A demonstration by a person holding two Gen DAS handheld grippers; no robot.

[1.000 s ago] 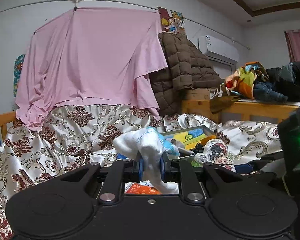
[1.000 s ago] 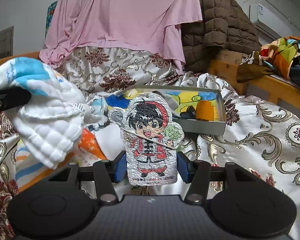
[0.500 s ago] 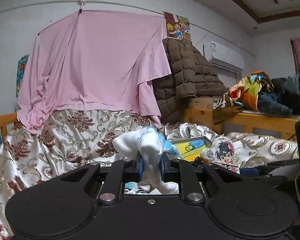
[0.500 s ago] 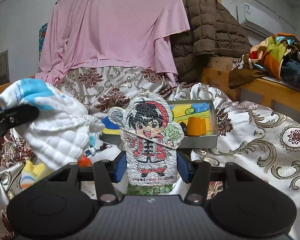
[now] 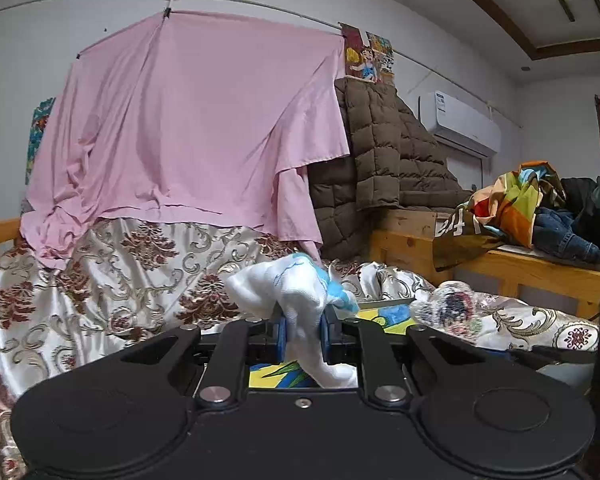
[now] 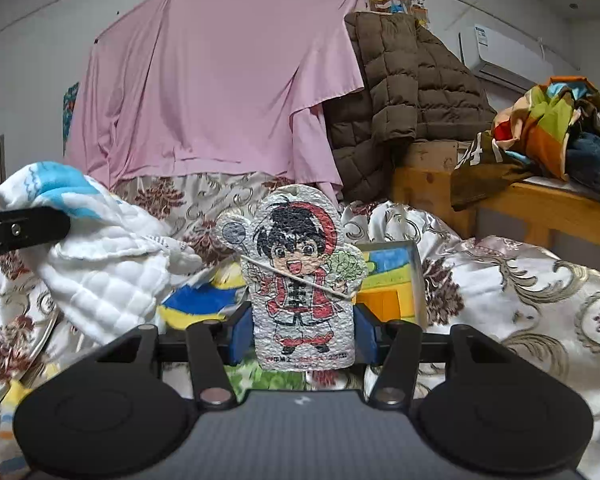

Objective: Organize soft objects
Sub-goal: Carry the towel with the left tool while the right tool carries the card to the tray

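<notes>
Two items lifted clear of the bed | left gripper (image 5: 302, 334) fingers clamped on white-and-blue cloth (image 5: 296, 292) | right gripper (image 6: 302, 334) fingers clamped on cartoon sponge (image 6: 300, 276) | both have risen since a second ago; judged mid-carry | open box (image 6: 416, 276) behind: orange object, rest hidden

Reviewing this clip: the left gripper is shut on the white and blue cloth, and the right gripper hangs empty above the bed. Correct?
Not quite. The right gripper is not empty: its jaws clamp a flat cartoon boy figure, as the right wrist view shows. The rest stands: the left gripper is shut on the white and blue cloth.
</notes>
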